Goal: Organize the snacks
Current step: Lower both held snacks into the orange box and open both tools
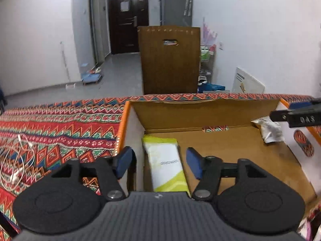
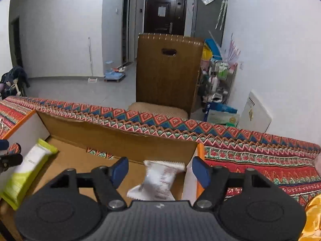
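- The left gripper (image 1: 159, 161) is held wide open, with nothing between its blue pads (image 1: 124, 160).
- A flat yellow-green and white snack packet (image 1: 166, 164) is seen right below it, lying along the left wall of the cardboard box (image 1: 200, 111).
- The right gripper (image 2: 160, 170) is also spread open and nothing is pinched.
- A small crinkly white snack pouch (image 2: 158, 180) is seen between and under its fingers, tilted, in the right far corner of the box, beside the white side wall.
- The box is brown inside, with orange edges.
- It is set on a red zigzag cloth (image 1: 60, 124), where a thin white cord (image 1: 18, 160) is coiled.
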A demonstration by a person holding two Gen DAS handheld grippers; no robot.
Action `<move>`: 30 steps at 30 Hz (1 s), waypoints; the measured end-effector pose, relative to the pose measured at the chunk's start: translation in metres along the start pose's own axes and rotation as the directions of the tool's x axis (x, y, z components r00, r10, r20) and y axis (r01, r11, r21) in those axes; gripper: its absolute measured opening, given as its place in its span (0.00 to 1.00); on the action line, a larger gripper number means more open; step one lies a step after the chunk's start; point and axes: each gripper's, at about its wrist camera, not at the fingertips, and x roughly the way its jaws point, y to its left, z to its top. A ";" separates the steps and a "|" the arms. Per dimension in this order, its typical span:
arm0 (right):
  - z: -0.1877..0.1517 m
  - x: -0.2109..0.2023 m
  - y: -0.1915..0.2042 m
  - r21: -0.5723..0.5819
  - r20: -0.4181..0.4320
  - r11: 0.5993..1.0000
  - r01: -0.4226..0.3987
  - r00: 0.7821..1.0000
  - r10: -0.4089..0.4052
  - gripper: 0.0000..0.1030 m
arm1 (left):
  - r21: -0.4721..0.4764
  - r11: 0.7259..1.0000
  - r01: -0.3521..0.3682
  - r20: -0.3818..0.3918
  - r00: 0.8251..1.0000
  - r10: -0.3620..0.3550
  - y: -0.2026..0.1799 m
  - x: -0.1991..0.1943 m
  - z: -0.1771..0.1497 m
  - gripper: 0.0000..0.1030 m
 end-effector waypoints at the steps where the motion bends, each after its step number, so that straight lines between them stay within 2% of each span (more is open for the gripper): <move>1: 0.001 0.001 0.000 -0.003 -0.007 1.000 -0.001 1.000 0.001 0.67 | -0.003 1.000 0.003 0.002 1.000 -0.003 0.000 -0.001 0.000 0.61; 4: 0.004 0.007 -0.005 0.003 -0.011 1.000 -0.010 1.000 0.010 0.67 | -0.044 0.999 0.030 -0.001 1.000 -0.030 0.005 -0.002 0.000 0.62; 9: 0.008 0.013 -0.015 0.023 -0.035 0.999 -0.046 0.998 0.047 0.67 | -0.042 0.999 0.030 -0.001 1.000 -0.030 0.006 -0.004 0.000 0.62; 12: 0.012 0.018 -0.017 -0.005 -0.044 0.999 -0.053 0.998 0.052 0.67 | -0.053 0.998 0.034 -0.018 0.999 -0.035 0.005 -0.008 0.000 0.62; 17: 0.013 0.012 -0.021 0.049 -0.036 0.997 -0.067 0.997 0.069 0.72 | -0.101 0.993 0.067 -0.062 0.995 -0.073 0.013 -0.021 0.003 0.62; 19: 0.011 -0.002 -0.017 0.048 -0.014 0.997 -0.054 0.998 0.055 0.78 | -0.116 0.990 0.075 -0.054 0.995 -0.082 0.017 -0.034 0.003 0.62; 21: 0.011 -0.022 -0.014 0.049 0.017 0.998 -0.047 0.999 0.046 0.81 | -0.087 0.993 0.075 -0.023 0.997 -0.077 0.017 -0.053 0.005 0.73; 22: 0.011 -0.031 -0.013 0.050 0.025 0.998 -0.048 0.999 0.047 0.81 | -0.067 0.995 0.079 0.000 0.997 -0.079 0.017 -0.062 0.005 0.75; 25: 0.008 -0.067 -0.014 0.049 0.053 0.998 -0.042 0.998 0.039 0.83 | -0.045 0.996 0.071 0.044 0.997 -0.069 0.019 -0.091 0.006 0.76; 28: -0.003 -0.106 -0.015 0.036 0.097 0.999 -0.025 0.995 0.021 0.90 | -0.053 0.996 0.075 0.079 0.994 -0.071 0.021 -0.127 0.001 0.79; 30: -0.015 -0.132 -0.015 0.011 0.138 1.000 -0.004 0.990 0.003 0.98 | -0.028 0.997 0.075 0.126 0.989 -0.071 0.018 -0.154 -0.003 0.82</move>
